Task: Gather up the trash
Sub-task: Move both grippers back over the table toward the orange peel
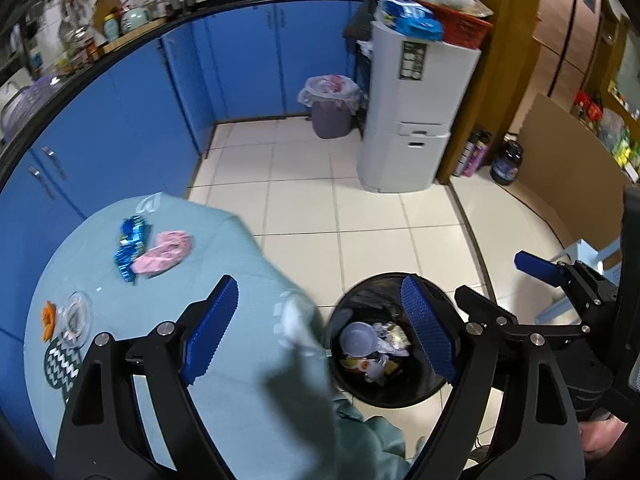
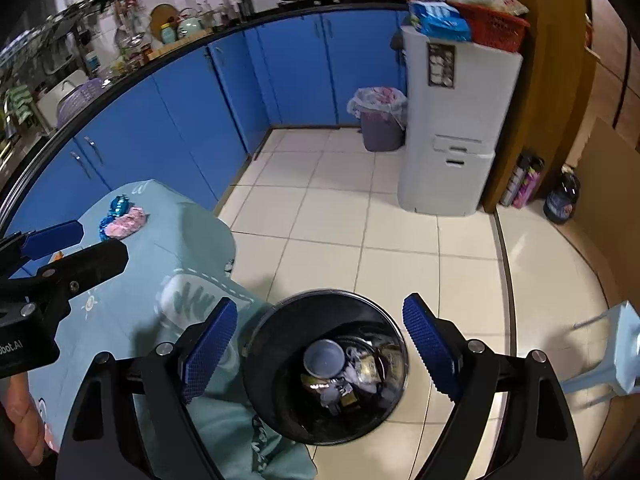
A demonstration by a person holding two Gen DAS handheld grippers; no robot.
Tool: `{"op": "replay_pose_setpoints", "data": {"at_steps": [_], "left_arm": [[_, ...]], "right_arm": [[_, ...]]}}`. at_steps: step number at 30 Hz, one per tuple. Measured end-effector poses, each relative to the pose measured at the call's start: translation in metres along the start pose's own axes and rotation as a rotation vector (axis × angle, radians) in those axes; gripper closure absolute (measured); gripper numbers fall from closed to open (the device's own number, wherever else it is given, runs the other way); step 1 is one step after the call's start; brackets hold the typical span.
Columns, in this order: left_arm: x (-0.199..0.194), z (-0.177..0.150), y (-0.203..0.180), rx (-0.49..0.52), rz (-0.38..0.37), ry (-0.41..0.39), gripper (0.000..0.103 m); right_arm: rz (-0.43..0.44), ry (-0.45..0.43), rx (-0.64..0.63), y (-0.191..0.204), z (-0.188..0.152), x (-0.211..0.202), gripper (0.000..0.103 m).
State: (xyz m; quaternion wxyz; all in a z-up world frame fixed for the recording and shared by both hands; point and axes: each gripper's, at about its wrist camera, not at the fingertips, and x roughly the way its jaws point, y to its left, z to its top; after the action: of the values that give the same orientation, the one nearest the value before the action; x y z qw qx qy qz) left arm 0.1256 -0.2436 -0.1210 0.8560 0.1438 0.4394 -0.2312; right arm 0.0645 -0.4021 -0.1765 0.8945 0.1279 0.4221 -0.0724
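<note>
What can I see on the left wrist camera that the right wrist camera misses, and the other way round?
Only the left wrist view shows the near end of the table: a clear glass dish, an orange scrap beside it and a green zigzag mat. Only the right wrist view shows the pale blue stool in full. Both show the black bin with trash inside, the blue wrappers and pink wrapper on the table, the lined bin by the cabinets, and both grippers open and empty: left gripper, right gripper.
</note>
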Motion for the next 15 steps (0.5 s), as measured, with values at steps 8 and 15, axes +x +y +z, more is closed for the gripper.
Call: {"op": "replay_pose_setpoints", "data": {"at_steps": [8,15], "left_arm": [[-0.012,-0.02,0.087,-0.107,0.114,-0.024,0.02],[-0.025,-0.047,0.174,-0.197,0.205,-0.042,0.02]], "right_arm": [[0.07,-0.019,-0.072,0.074,0.022,0.018,0.02],[0.117,-0.039,-0.194,0.163,0.032,0.036,0.02]]}}
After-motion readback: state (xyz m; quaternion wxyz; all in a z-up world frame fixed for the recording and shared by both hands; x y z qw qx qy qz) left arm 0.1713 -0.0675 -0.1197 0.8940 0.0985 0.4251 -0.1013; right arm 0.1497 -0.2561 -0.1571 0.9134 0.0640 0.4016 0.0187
